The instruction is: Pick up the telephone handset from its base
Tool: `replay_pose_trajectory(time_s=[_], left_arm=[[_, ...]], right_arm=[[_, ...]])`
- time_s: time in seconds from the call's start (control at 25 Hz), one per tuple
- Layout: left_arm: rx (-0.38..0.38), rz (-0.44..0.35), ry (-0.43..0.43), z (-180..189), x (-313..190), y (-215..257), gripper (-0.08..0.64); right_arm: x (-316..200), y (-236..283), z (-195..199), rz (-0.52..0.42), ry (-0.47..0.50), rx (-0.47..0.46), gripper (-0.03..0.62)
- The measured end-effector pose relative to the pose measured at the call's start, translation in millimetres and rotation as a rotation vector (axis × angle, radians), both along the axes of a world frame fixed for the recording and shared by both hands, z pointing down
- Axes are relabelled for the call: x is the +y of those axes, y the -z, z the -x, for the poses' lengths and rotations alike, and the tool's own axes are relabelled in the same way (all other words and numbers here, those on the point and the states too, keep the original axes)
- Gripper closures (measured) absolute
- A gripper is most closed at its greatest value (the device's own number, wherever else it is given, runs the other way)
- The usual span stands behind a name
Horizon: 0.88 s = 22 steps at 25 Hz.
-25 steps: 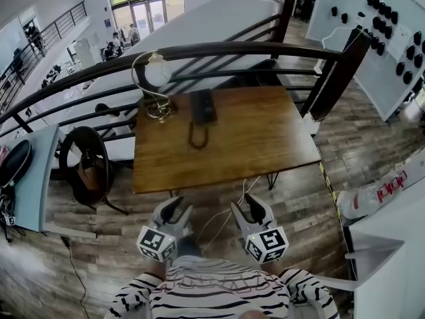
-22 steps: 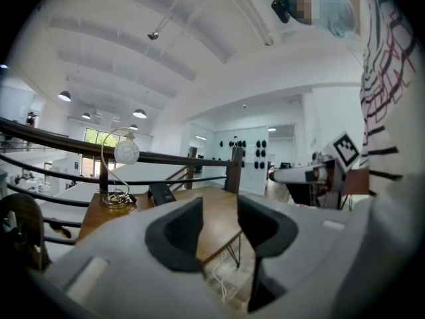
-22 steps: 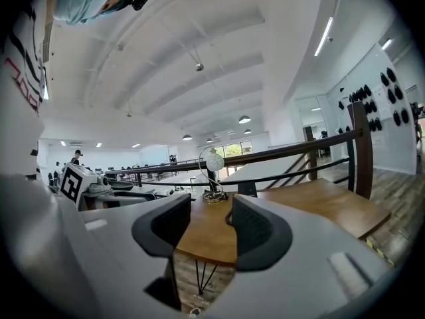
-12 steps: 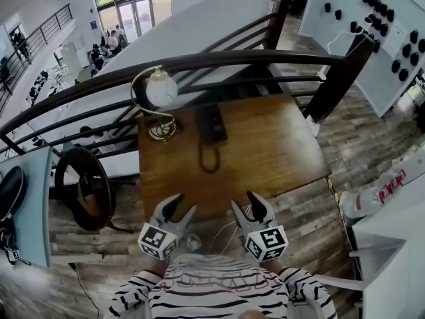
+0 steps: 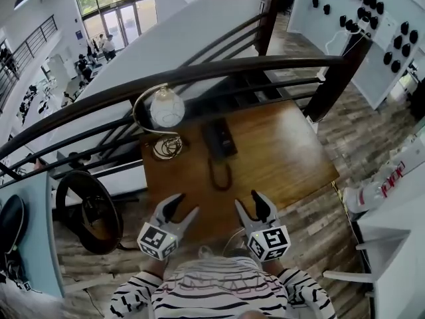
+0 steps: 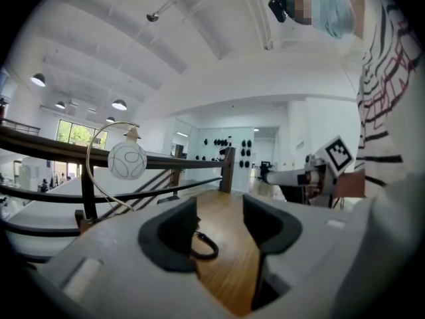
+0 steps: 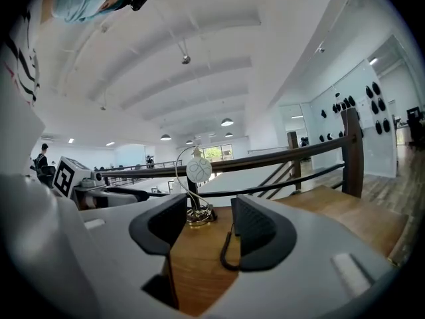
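The black telephone handset (image 5: 219, 138) rests on its base at the far side of the brown wooden table (image 5: 285, 155), just beside a white-globe lamp (image 5: 166, 108). The left gripper (image 5: 184, 206) and right gripper (image 5: 248, 202) hover at the table's near edge, well apart from the handset. Their jaws have just been opening and now stand wide with nothing between them

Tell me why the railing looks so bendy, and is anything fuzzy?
Head view: the wide lens bows the railing into an arc. Left gripper view: black corners ring a round picture, and the lamp looks sharp, not fuzzy. Right gripper view: the same bulge, and the ceiling lights glow bright without washing anything out.
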State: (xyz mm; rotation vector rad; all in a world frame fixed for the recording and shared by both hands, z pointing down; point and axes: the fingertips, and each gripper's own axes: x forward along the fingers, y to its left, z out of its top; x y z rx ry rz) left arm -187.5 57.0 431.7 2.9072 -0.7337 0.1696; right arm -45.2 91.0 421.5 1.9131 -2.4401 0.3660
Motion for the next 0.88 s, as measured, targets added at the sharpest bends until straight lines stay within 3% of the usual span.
replay_pose_trajectory(time_s=[0.44,0.88], left_arm=[[0.018,0.016,-0.009,6.3,-51.8,10.3,0.324],[0.030,-0.031,0.011,-39.9,-122.3,28.2,0.322]], right_arm=[[-43.3,-2.6,4.7,0.008,-0.014,0.028,0.373],[-114.0,-9.8,-32.4,-0.009,0.040,0.033,0.373]])
